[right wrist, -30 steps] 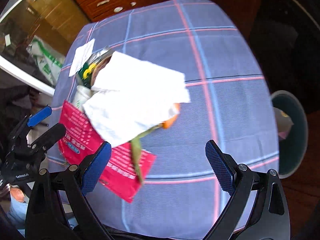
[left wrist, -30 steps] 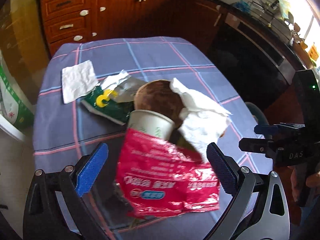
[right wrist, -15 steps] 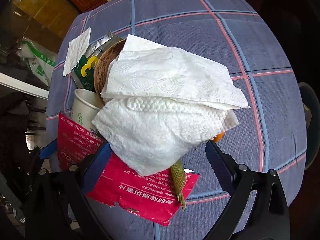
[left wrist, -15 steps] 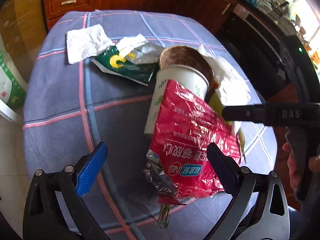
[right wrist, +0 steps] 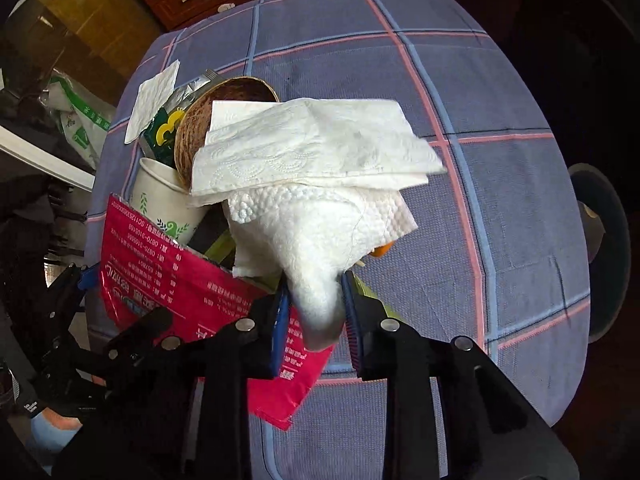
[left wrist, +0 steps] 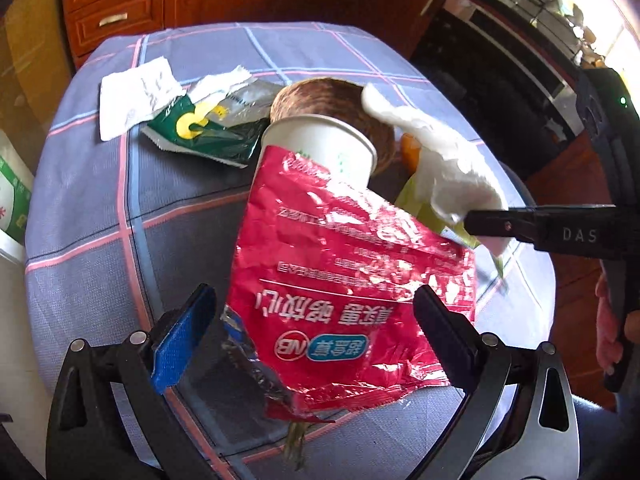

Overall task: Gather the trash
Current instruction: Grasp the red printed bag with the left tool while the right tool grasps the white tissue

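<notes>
Right gripper (right wrist: pixel 314 300), lower centre of the right wrist view: jaws closing, nearly together, with a bunched corner of the white paper towel (right wrist: pixel 316 240) pinched between the blue pads. The towel fans out above the grip toward mid-frame; a flat embossed tissue (right wrist: pixel 312 148) lies on top of it, overlapping the rim of the brown coconut-shell bowl (right wrist: pixel 200 128). An orange scrap (right wrist: pixel 382 249) shows just beneath the towel's right edge.

Left gripper (left wrist: pixel 312 320), bottom of the left wrist view: jaws wide apart, nothing pressed between the pads. The red foil snack bag (left wrist: pixel 344 280) sits between and above the fingers, crumpled, its upper edge resting against the white paper cup (left wrist: pixel 324 152). The cup leans against the bowl at mid-frame.

Remaining trash, upper left of the left wrist view: a green and yellow snack wrapper (left wrist: pixel 204 132), torn open, with a white crumpled napkin (left wrist: pixel 132 100) just beside it on its left.

All items lie on the blue plaid tablecloth (left wrist: pixel 88 200). A dark round waste bin (right wrist: pixel 604 248) stands off the table at the right edge of the right wrist view; its contents cannot be made out clearly.
</notes>
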Motion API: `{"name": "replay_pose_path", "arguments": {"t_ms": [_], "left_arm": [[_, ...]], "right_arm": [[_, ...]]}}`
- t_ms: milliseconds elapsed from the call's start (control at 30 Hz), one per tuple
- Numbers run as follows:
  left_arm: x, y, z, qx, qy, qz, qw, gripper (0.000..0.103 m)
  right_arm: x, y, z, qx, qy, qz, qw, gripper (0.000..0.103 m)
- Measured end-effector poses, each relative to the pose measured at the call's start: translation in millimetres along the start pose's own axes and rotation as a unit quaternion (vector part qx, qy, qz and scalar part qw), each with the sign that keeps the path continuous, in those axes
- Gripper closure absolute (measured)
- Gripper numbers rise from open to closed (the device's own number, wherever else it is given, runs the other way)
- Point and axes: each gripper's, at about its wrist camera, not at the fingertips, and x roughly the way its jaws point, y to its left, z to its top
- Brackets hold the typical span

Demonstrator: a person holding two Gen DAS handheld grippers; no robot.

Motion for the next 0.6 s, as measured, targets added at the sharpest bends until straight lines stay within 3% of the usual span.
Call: {"name": "replay_pose_path", "arguments": {"t_ms": [33,133,200,300,433,500,600], "left_arm": [[-2.9,-2.4,-1.5,0.004,-0.005,0.002,1.0,0.005],[-9.5,-10.4,-3.8,0.019,-0.014,0.008,0.9997,0.031],[-13.4,-17.3,-4.9,0.033,-0.015,0.01,0.9993,0.061],[-20.0,-28.7,-8.1,0.047,-0.015,0.005,0.9988,0.073],[-28.2,-44.6,-14.8,0.064,-0.008,-0.017,0.9978,0.08],[-28.0,-52.9,-18.7,0.069,0.003,-0.035,0.997,0.081],[-22.2,-60.8,-24.7,0.068,0.019,-0.038,0.9967,0.081]], "right_arm": [[-2.0,-3.7,-2.7,0.002,0.002,0.005,1.0,0.079],[-7.1,-8.5,-6.5,0.001,-0.005,0.004,1.0,0.079],[-12.8,-11.6,-9.7,-0.003,-0.016,0.0,1.0,0.08],[-17.9,-20.0,-12.9,0.005,-0.017,0.012,1.0,0.08],[-20.1,-25.7,-12.9,0.009,-0.02,0.021,1.0,0.079],[-17.3,-25.0,-8.2,0.007,-0.017,0.027,0.999,0.062],[-12.6,-18.2,-2.3,-0.007,-0.02,0.03,0.999,0.063]]}}
